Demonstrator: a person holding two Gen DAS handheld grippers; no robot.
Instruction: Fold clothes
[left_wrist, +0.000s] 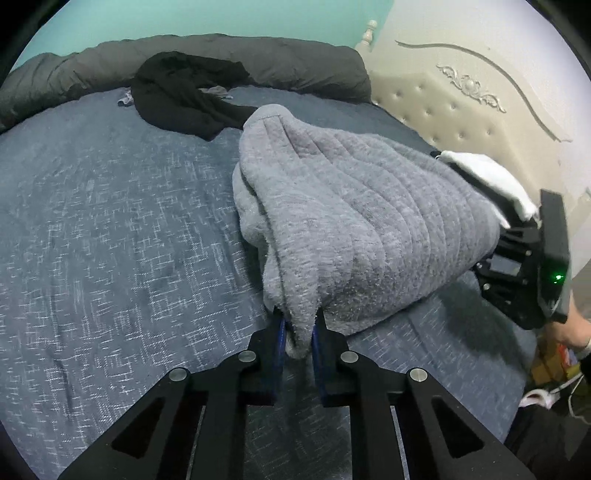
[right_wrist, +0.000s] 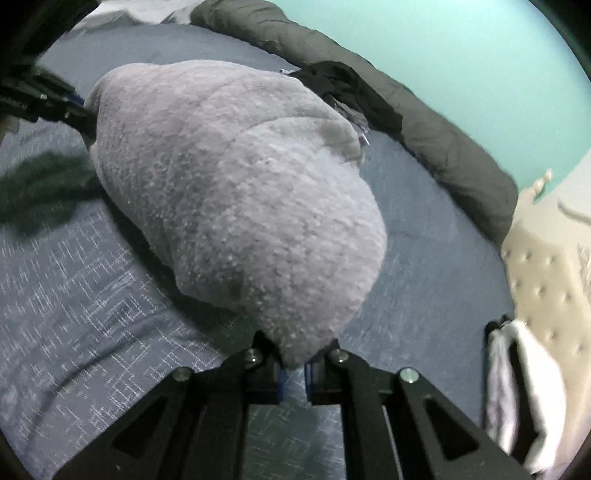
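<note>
A thick grey fleece garment (left_wrist: 351, 221) hangs bunched above the blue patterned bedspread (left_wrist: 110, 240), stretched between both grippers. My left gripper (left_wrist: 299, 336) is shut on one corner of it, the cloth pinched between the blue pads. My right gripper (right_wrist: 293, 365) is shut on the opposite end of the grey fleece garment (right_wrist: 240, 184), which fills the middle of that view. The right gripper (left_wrist: 524, 258) shows at the right of the left wrist view, its fingertips hidden by the cloth. The left gripper (right_wrist: 79, 110) shows at the upper left of the right wrist view.
A black garment (left_wrist: 184, 96) lies crumpled at the far side of the bed, before a rolled dark grey duvet (left_wrist: 240, 59). A cream tufted headboard (left_wrist: 461, 110) stands at the right. A white cloth (right_wrist: 517, 387) hangs at the right. Clutter sits on the floor (left_wrist: 550, 369) beside the bed.
</note>
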